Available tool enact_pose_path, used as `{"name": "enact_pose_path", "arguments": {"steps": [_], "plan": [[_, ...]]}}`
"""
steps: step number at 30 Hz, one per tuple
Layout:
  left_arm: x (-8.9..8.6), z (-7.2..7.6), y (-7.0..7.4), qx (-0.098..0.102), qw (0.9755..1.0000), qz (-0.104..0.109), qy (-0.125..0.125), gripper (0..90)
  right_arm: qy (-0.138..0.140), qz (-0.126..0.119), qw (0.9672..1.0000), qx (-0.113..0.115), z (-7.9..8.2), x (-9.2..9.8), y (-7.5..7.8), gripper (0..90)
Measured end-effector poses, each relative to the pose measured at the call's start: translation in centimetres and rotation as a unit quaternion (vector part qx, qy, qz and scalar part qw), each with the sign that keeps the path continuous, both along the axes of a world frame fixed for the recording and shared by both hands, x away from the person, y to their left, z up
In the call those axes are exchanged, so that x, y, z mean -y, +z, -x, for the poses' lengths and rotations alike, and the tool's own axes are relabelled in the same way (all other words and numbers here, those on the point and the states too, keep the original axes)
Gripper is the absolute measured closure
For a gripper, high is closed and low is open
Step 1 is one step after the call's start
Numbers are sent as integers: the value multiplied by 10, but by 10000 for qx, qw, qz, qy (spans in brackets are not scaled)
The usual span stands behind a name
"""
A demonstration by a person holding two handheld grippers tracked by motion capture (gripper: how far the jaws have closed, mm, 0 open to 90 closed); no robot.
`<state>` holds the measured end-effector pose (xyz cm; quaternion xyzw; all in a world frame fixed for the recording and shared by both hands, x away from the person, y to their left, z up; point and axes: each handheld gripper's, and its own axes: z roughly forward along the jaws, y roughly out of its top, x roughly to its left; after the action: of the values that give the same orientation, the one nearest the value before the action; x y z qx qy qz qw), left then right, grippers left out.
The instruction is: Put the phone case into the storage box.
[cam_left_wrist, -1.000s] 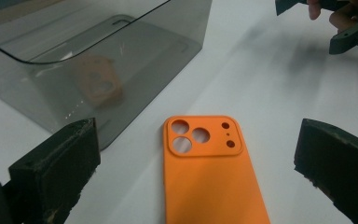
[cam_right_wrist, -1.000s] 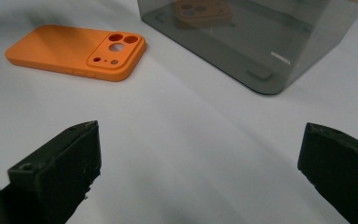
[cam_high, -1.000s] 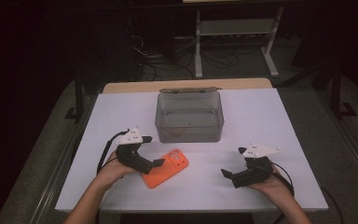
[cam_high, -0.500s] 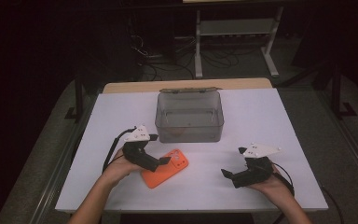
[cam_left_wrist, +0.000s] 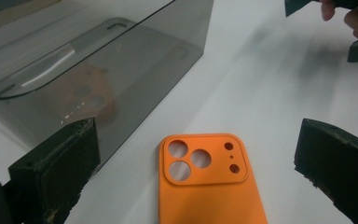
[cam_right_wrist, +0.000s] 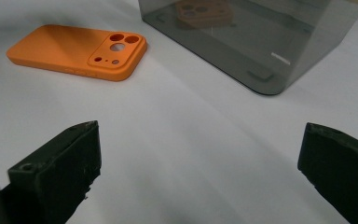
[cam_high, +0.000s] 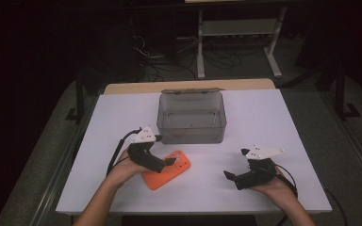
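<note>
**Left gripper poised over the orange phone case, both tools wide open**

Taking the orange phone case [cam_high: 167, 169] as the landmark, everything sits on the white table [cam_high: 94, 141] around it. Nearest the person, the two forearms come in at the table's near edge, one to either side of the case.

The left gripper [cam_high: 168, 161] is held right over the case's left part in the high view, its tip reaching across the orange surface. In the left gripper view its jaws are spread wide, one to each side of the case [cam_left_wrist: 208, 186], with bare table between each pad and the case's edges; they clasp nothing. Whether the tool touches the case from above cannot be told.

The right gripper [cam_high: 228, 175] rests in the right hand [cam_high: 275, 188] well to the right of the case, pointing back towards it. The right gripper view shows its jaws equally far apart, empty, with only white table between them and the case [cam_right_wrist: 79, 51] lying farther off.

The case lies flat, back side up, its camera cut-outs at the end that faces away from the person.

Just beyond the case stands a smoky transparent box [cam_high: 192, 117], open at the top, near but not touching it. Its front wall mirrors the orange case faintly in both gripper views.

Beyond the box, a strip of wooden tabletop [cam_high: 188, 86] runs along the far edge, and behind that the room is dark, with a metal rack [cam_high: 238, 33] and cables on the floor.
</note>
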<state>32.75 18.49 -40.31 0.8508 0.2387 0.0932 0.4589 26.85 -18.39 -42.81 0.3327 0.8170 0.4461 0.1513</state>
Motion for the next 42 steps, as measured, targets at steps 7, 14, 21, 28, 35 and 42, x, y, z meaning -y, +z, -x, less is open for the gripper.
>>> {"name": "enact_pose_path", "arguments": {"steps": [7,14,21,28,35,42], "plan": [[0,2,-2,-64,9999,-117,38,0,22,14,10000,7,0,0,0,0],[-1,4,-5,-140,9995,-290,76,0,32,34,10000,-8,0,-1,-1,0],[-2,5,-6,-241,9989,-392,75,0,28,41,10000,-16,0,-1,-1,0],[-3,7,-9,-308,9980,-551,99,0,26,46,10000,-16,-1,-1,-1,0],[-4,8,-11,-352,9972,-650,92,0,28,49,10000,-26,0,-1,-1,0],[-3,11,-15,-423,9960,-777,146,0,28,39,10000,-30,-1,-1,-1,0]]}}
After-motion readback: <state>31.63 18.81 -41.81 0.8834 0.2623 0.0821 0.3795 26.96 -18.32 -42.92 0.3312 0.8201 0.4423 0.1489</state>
